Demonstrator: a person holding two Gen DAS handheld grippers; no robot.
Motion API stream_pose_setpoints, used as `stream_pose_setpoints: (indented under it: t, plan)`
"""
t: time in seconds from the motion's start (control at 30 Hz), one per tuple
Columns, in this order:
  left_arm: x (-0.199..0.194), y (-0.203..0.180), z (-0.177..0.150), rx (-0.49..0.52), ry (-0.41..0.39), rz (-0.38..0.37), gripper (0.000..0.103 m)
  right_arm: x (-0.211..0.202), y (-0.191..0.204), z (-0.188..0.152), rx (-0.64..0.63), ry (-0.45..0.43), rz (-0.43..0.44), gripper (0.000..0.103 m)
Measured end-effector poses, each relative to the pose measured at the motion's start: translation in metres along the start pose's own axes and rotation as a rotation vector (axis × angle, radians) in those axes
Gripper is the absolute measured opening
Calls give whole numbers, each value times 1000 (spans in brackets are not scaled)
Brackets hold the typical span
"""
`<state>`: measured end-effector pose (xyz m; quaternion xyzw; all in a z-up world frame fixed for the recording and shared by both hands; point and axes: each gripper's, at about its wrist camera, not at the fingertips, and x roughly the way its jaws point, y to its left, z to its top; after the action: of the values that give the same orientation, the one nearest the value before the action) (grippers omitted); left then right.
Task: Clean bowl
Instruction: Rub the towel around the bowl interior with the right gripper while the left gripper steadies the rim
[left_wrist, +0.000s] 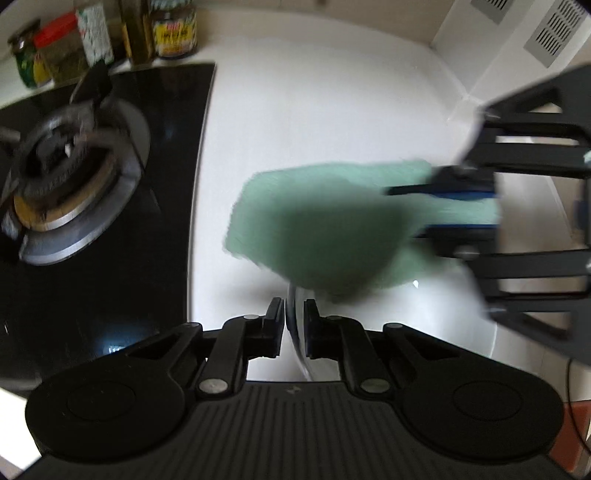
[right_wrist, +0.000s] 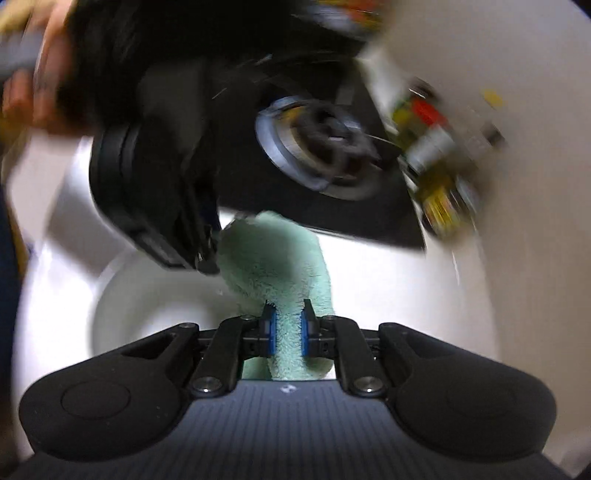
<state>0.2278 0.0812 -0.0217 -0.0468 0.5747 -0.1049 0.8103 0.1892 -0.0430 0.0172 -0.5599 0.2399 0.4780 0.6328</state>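
Countertop (left_wrist: 314, 110), white, runs ahead of the left gripper (left_wrist: 294, 321), with a black hob (left_wrist: 110, 221) and jars (left_wrist: 110, 33) to its left. The bowl (left_wrist: 295, 332) rim sits between its narrowly parted jaws; contact is unclear. Over the bowl, the right gripper (right_wrist: 287, 332) pinches a green cloth (right_wrist: 280, 266).

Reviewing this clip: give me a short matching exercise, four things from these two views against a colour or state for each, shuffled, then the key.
Things:
1. cloth
2. bowl
3. stove burner
4. left gripper

States:
A. white, on the counter
B. astride the bowl's rim
C. pale green, pinched by the right gripper
D. unlit, set in a black glass hob

Pairs: 1-C, 2-A, 3-D, 4-B
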Motion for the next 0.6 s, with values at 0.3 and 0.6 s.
stream_pose_setpoints:
  t: [0.3,0.6]
  plan:
    - [3,-14,-5,53,-83,107,17,33,30,2,-130,275,30,10]
    - [11,-30,13,103,-125,115,28,20,-20,-33,603,302,546,11]
